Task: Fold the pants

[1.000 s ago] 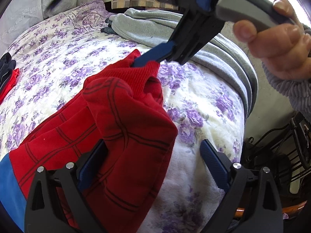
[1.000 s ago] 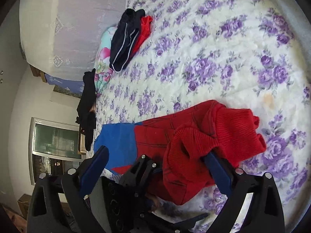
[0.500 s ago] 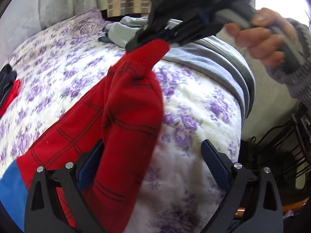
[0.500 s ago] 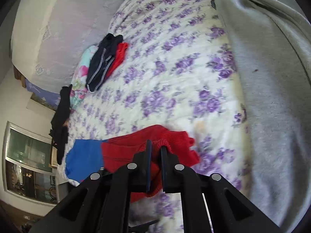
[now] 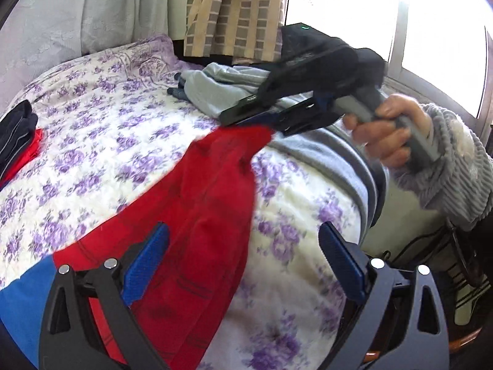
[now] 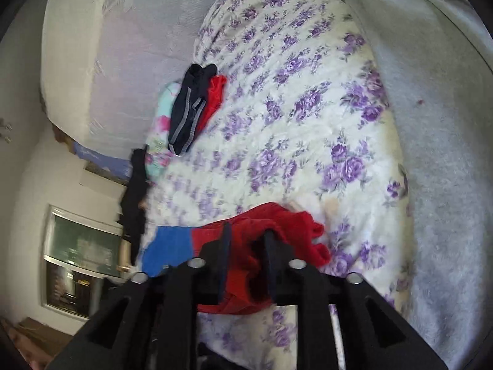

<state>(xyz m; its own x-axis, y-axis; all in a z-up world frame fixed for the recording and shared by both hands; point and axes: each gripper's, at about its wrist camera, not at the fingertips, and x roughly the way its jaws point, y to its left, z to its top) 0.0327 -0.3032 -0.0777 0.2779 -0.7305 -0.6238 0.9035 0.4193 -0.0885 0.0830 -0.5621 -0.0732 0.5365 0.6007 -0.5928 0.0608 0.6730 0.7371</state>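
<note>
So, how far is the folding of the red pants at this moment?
Early stage. Done: the red pants lie stretched out on the floral bedspread, no neat fold visible. In hand: the right gripper holds one leg end raised; its jaws have just been opening, cloth between them. The left gripper hovers open over the pants. Left: probably lay that leg over, then fold the length.

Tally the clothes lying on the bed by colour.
Red and blue pants: 1
Grey garment: 1
Dark striped garment: 1
Small red garment: 1
Floral pastel garment: 1
Total: 5
</note>
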